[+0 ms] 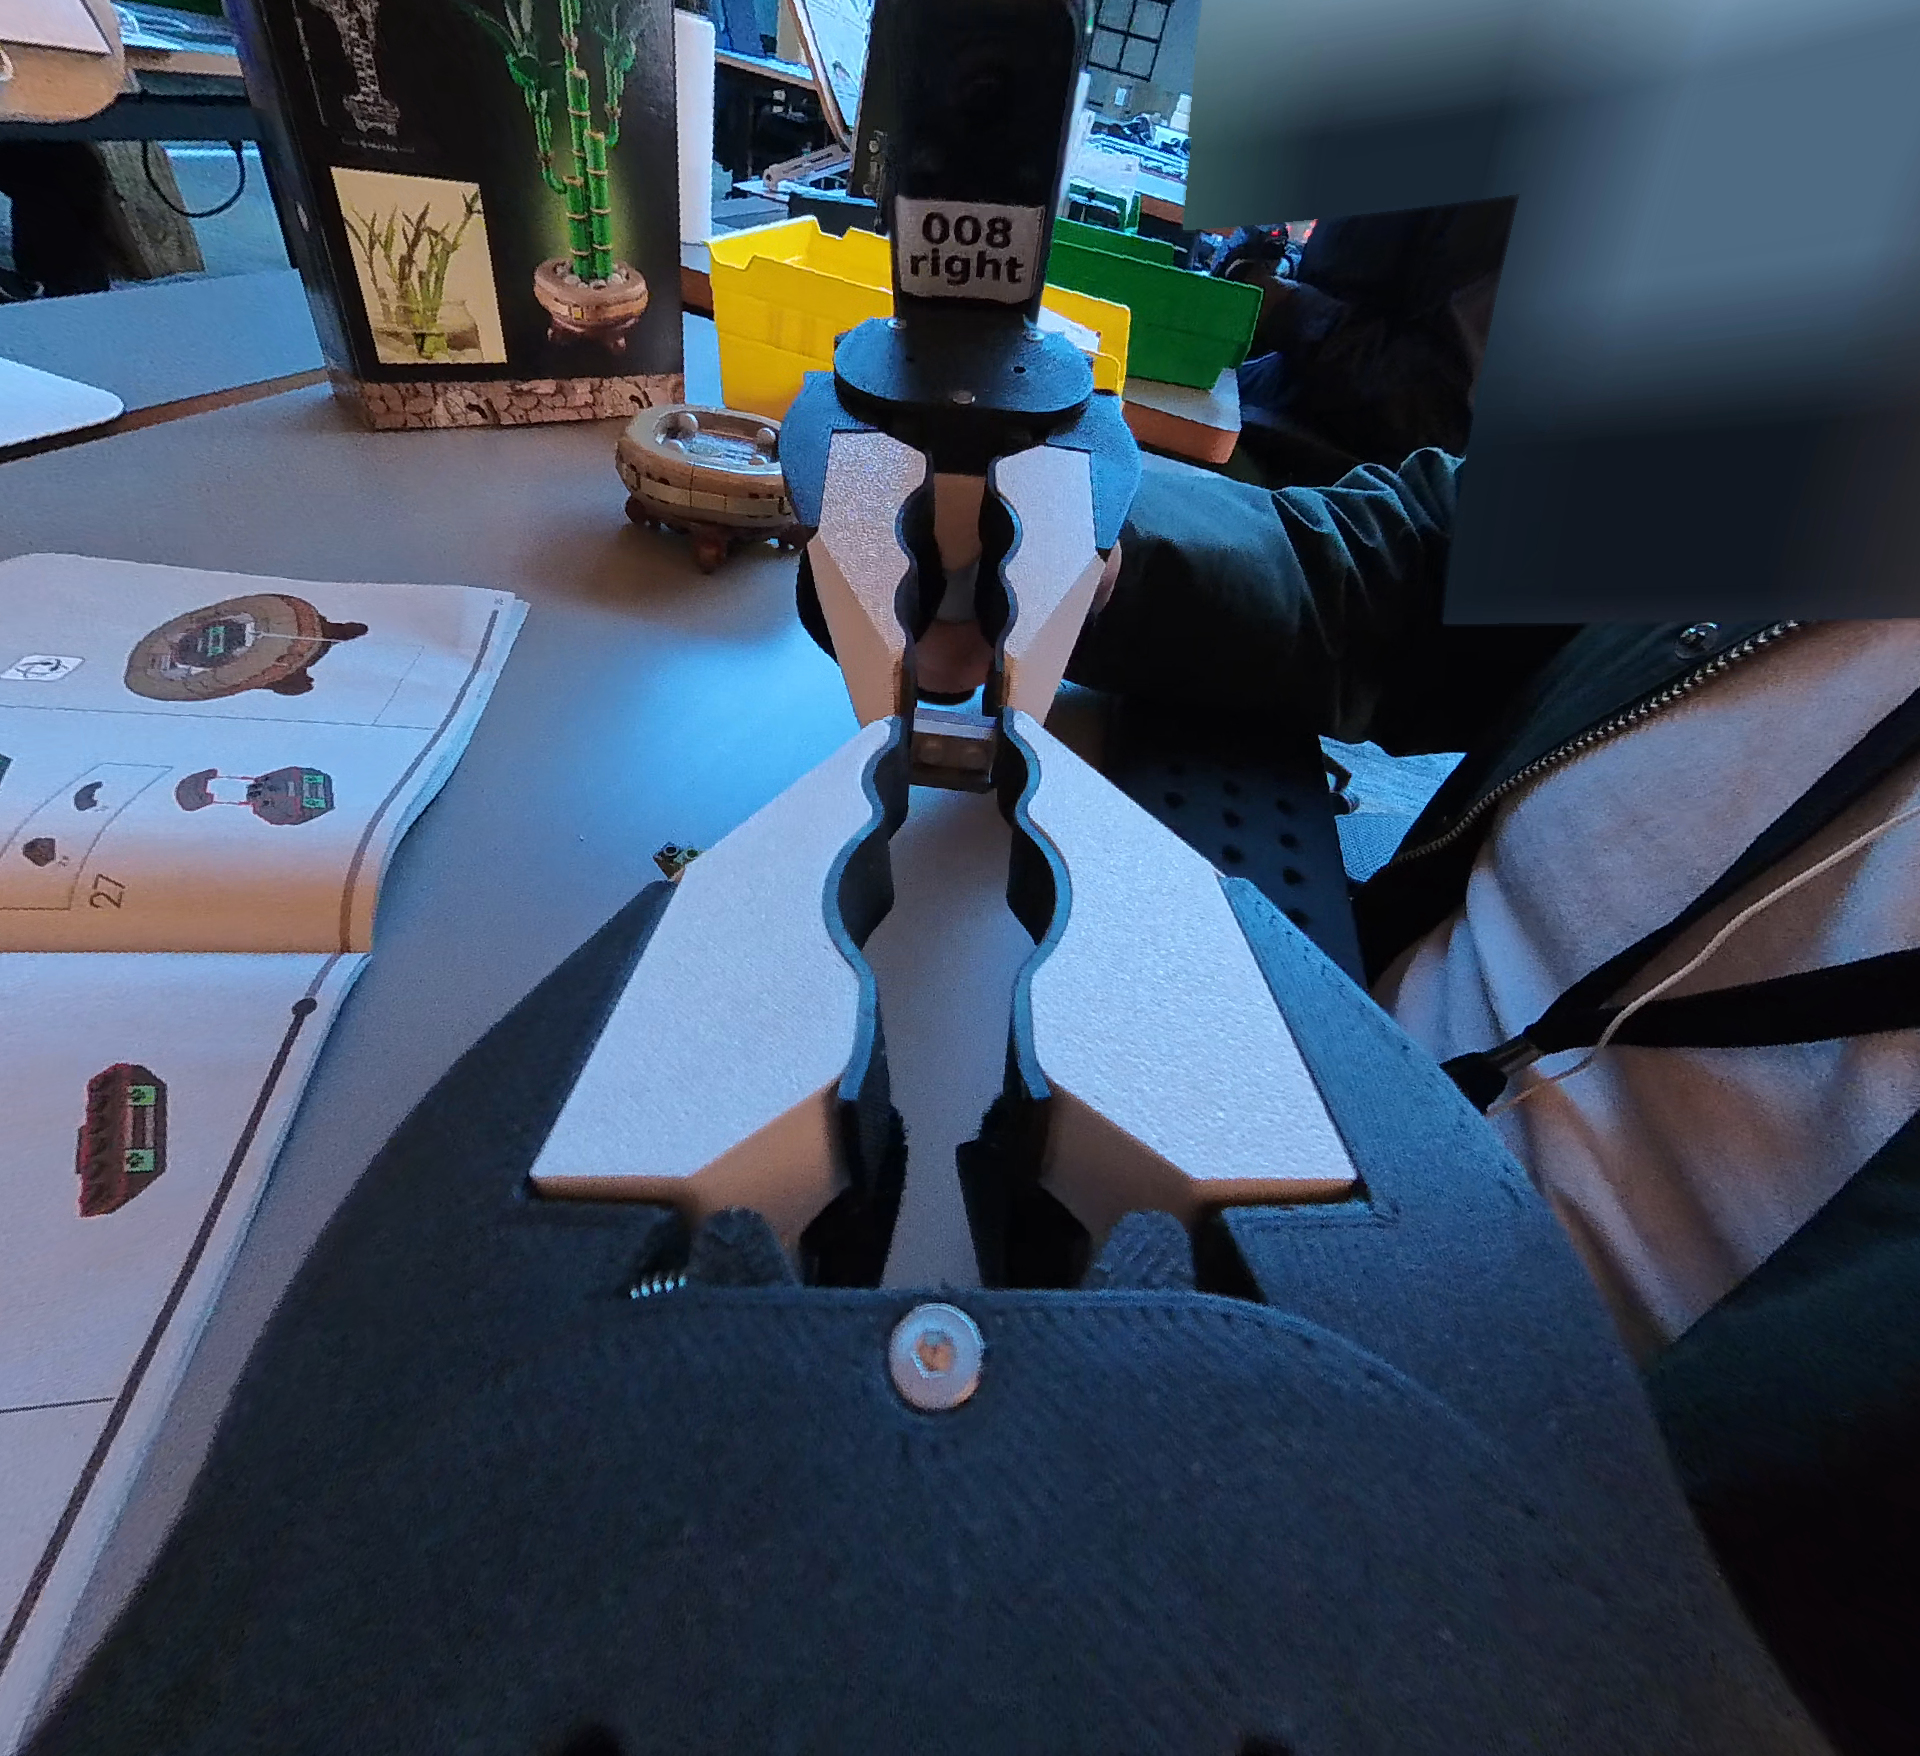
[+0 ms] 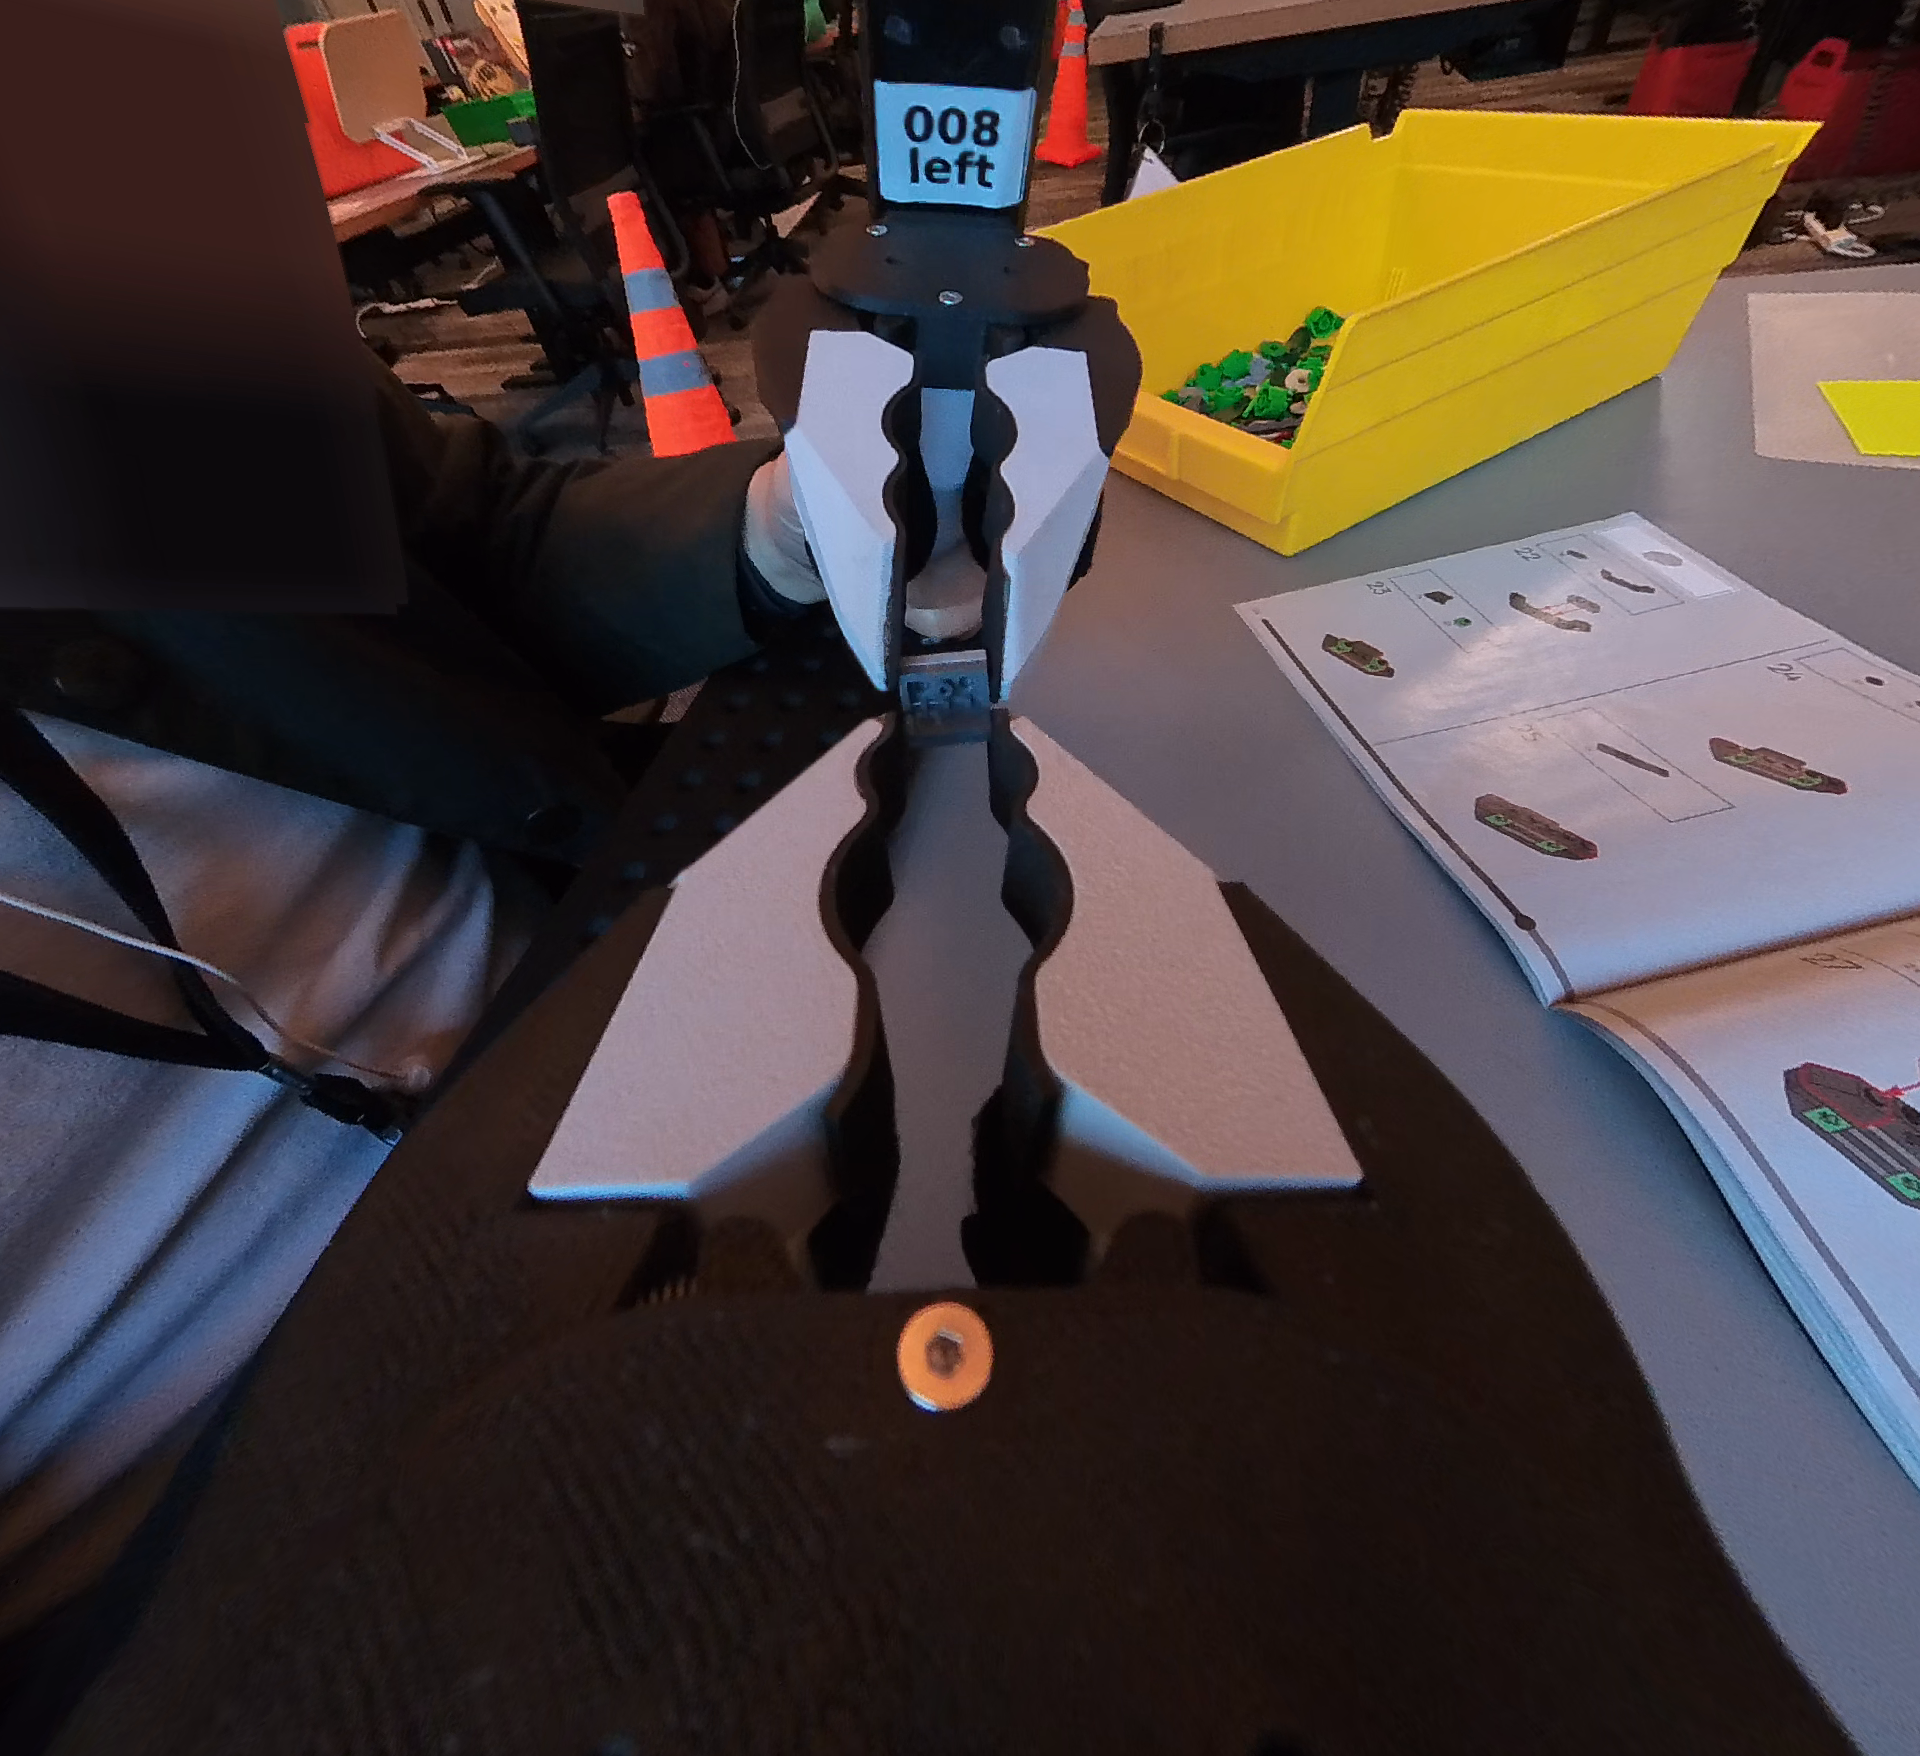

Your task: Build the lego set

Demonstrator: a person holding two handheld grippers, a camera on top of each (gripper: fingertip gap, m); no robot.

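Observation:
My left gripper (image 1: 949, 738) and right gripper (image 2: 943, 727) face each other tip to tip above the grey table's near edge. A small grey studded lego piece (image 1: 951, 756) sits between both pairs of fingertips; it also shows in the right wrist view (image 2: 943, 698). Both grippers look shut on it, and I cannot tell whether it is one piece or two pressed together. The right gripper (image 1: 951, 698) shows in the left wrist view, and the left gripper (image 2: 943, 667) in the right wrist view. A round tan pot base (image 1: 707, 480) on brown feet stands behind on the table.
An open instruction booklet (image 1: 208, 771) (image 2: 1610, 750) lies on the table. A yellow bin (image 2: 1455, 304) holds green and grey pieces (image 2: 1262, 381). The set's box (image 1: 457, 127) stands at the back. A tiny loose piece (image 1: 675, 859) lies near my left fingers. The person's torso is close. Both grippers' tips are close together, under 4 cm apart. Both grippers' tips are roughly 30 centimetres from the round tan pot base (image 1: 707, 480).

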